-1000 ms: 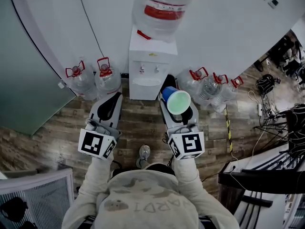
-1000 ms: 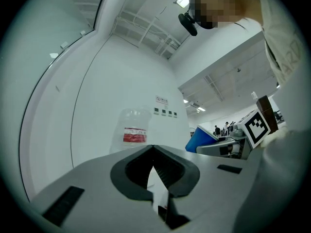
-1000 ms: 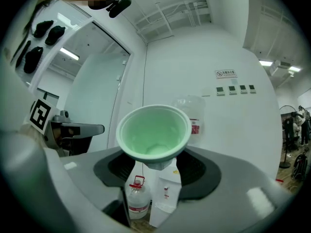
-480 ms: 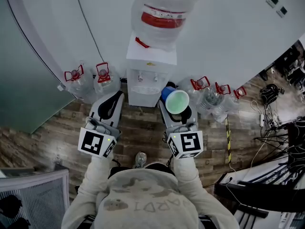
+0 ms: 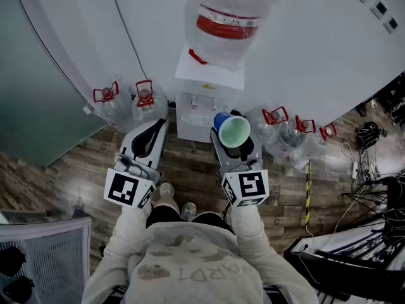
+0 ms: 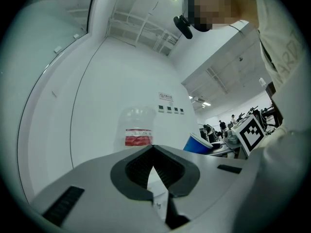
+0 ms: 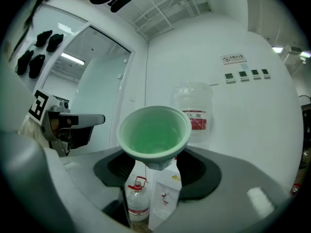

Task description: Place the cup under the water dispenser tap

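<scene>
Notes, taken from the dispenser outward.

- Water dispenser [image 5: 204, 100]: white box standing against the white wall [image 5: 304, 62], with a big clear bottle [image 5: 231, 18] upside down on top, red label. Two small taps [image 5: 199, 105] on its front face above a recess.
- Spare bottles [image 5: 130, 103] with red caps stand on the wooden floor [image 5: 190, 163] left of the dispenser; more stand to its right.
- Right gripper [image 5: 232, 141]: I have it pointing at the dispenser, roughly level. Its jaws clamp the cup [image 5: 231, 130] near the base.
- Cup: blue outside, green inside. It lies on its side in the grip, mouth towards me, base towards the dispenser. From the head view it sits in front of the dispenser's right front corner, off to the right of the taps and not yet under either. In the right gripper view the dispenser shows below the cup.
- Left gripper [image 5: 154, 128]: held left of the dispenser's front, pointing the same way. Its jaws meet at the tips with nothing between them.
- The cup's blue side is also visible from the left gripper view, off to the right.
- My shoes [image 5: 174, 198] are on the floor, short of the dispenser.
</scene>
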The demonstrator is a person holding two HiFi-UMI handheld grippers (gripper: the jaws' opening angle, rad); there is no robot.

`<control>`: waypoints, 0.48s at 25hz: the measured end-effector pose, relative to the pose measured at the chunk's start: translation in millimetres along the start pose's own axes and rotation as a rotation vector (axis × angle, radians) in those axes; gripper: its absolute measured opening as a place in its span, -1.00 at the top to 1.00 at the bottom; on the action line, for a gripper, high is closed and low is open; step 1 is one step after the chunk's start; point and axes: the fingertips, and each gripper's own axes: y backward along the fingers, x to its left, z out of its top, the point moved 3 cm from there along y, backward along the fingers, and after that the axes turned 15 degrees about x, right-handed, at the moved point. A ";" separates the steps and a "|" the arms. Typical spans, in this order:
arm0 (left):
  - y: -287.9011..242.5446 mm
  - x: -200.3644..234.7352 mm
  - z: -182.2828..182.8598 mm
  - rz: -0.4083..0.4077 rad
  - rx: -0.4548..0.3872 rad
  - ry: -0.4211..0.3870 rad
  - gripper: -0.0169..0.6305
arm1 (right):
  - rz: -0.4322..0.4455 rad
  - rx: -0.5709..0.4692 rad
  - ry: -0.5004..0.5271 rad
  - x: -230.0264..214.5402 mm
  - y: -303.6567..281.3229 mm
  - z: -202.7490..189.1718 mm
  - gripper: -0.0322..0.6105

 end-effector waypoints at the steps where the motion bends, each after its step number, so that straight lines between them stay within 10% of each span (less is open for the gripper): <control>1: -1.6 2.0 -0.5 0.002 0.001 0.000 0.93 | 0.004 0.002 -0.003 -0.1 -3.4 -0.6 0.05; 12: -37.4 29.1 -2.7 -0.025 0.004 0.022 0.93 | 0.011 0.046 0.010 -8.5 -45.4 -5.0 0.05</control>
